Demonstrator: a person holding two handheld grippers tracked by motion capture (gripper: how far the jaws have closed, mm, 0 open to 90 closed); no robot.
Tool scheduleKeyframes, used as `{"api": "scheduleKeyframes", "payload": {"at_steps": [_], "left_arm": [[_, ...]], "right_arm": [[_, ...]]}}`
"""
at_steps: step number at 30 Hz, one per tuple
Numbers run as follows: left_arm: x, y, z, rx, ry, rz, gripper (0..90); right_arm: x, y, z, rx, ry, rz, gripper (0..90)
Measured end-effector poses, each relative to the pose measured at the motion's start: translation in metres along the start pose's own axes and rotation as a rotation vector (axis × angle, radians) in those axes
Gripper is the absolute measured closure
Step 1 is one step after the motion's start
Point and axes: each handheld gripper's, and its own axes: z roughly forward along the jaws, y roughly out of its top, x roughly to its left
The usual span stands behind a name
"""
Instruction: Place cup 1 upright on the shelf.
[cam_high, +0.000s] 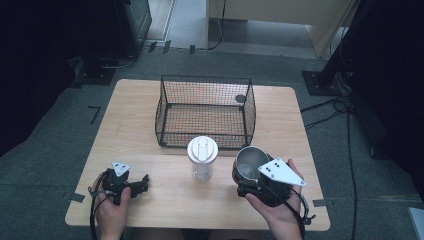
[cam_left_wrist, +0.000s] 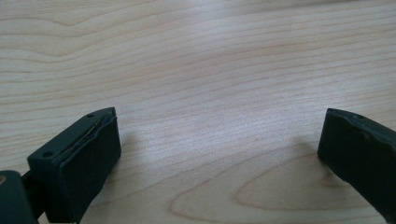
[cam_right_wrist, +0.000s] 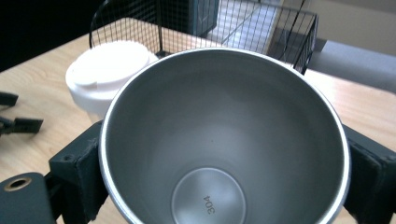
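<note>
Table (cam_high: 150, 100): light wood, bearing everything here; bare grain fills the stretch under the left claw.
Wire basket (cam_high: 172, 107): black mesh, open-topped and empty, standing at 12 o'clock from the table's middle, toward the far edge. In the right gripper view its wires (cam_right_wrist: 261, 28) rise behind the cup.
Steel cup (cam_high: 248, 161): held up at about 4 o'clock from the table's middle, mouth tilted toward the camera that rides on the claw; the inside is bare metal with "304" stamped on the bottom (cam_right_wrist: 210, 204). It sits just at 5 o'clock of the basket's near right corner.
White-lidded tumbler (cam_high: 202, 155): clear body, white lid, upright on the table just at 6 o'clock of the basket's near wall and at 9 o'clock of the steel cup, near it but apart.
Right gripper (cam_high: 260, 180): its jaws clasp the steel cup from both sides, one black pad on each flank of the wall.
Left gripper (cam_high: 131, 184): low at 8 o'clock of the table's middle, jaws spread wide with nothing between them, only wood.
Step in hand: the cup looks lifted and carried, most likely on its way to the basket.
Next move: I judge it calls for raising the cup over the near wall toward 11 o'clock, clearing the tumbler's lid, then lowering it inside before loosening the grip.
</note>
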Motion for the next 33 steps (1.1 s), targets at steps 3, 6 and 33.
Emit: {"api": "scheduleKeyframes", "payload": {"at_steps": [3,6,33], "left_arm": [[0.0,0.0,0.0,-0.001,0.0,0.0,0.0],[0.0,0.0,0.0,-0.001,0.0,-0.001,0.0],[0.0,0.0,0.0,0.0,0.0,-0.001,0.1]], "right_arm": [[0.0,0.007,0.002,-0.02,-0.009,0.003,7.3],[0.0,0.013,0.004,-0.038,-0.016,0.002,7.3],[-0.007,0.063,0.042,-0.153,-0.093,-0.032,7.3]]}}
